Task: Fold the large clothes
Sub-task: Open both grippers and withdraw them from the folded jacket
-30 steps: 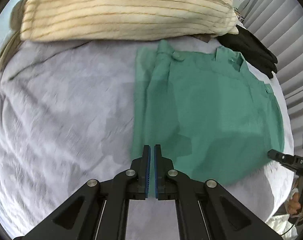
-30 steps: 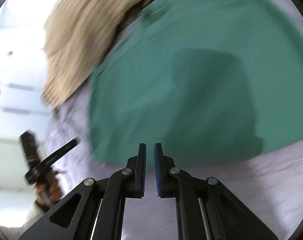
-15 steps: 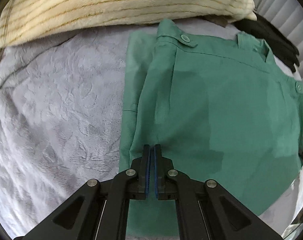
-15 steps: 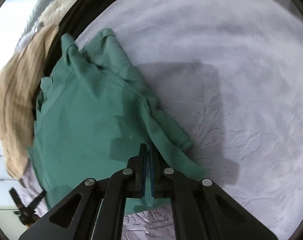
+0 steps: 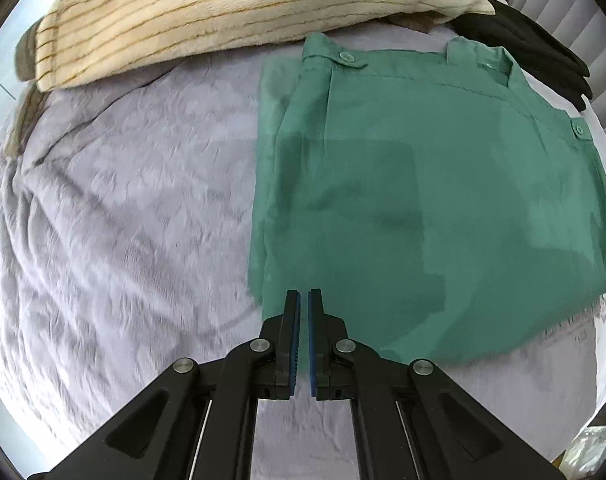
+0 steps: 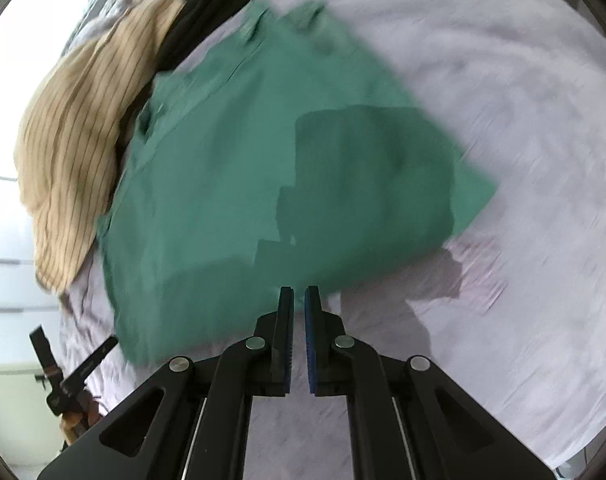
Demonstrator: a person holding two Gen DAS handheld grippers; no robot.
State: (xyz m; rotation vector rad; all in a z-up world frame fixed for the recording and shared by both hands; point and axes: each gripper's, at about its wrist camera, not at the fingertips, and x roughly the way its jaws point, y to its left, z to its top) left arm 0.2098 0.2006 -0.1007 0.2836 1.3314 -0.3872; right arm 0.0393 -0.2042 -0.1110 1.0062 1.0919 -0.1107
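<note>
A green shirt [image 5: 431,200] lies folded into a rectangle on the pale lilac bedspread [image 5: 123,220], collar and buttons at its far edge. My left gripper [image 5: 303,300] hovers over the shirt's near left corner, jaws nearly closed with a thin gap, holding nothing. In the right wrist view the same green shirt [image 6: 263,168] lies flat and blurred by motion. My right gripper [image 6: 299,294] is just above its near edge, jaws almost closed and empty. The other gripper [image 6: 79,368] shows at the lower left of the right wrist view.
A cream striped blanket [image 5: 231,12] is bunched along the far side of the bed, also in the right wrist view [image 6: 71,140]. A black garment [image 5: 535,48] lies at the far right corner. Grey curtains [image 5: 583,12] hang behind it.
Both grippers have pulled back from the shirt. The left one has drawn away toward the near corner. The right gripper has swung round, and its jaws have parted a little.
</note>
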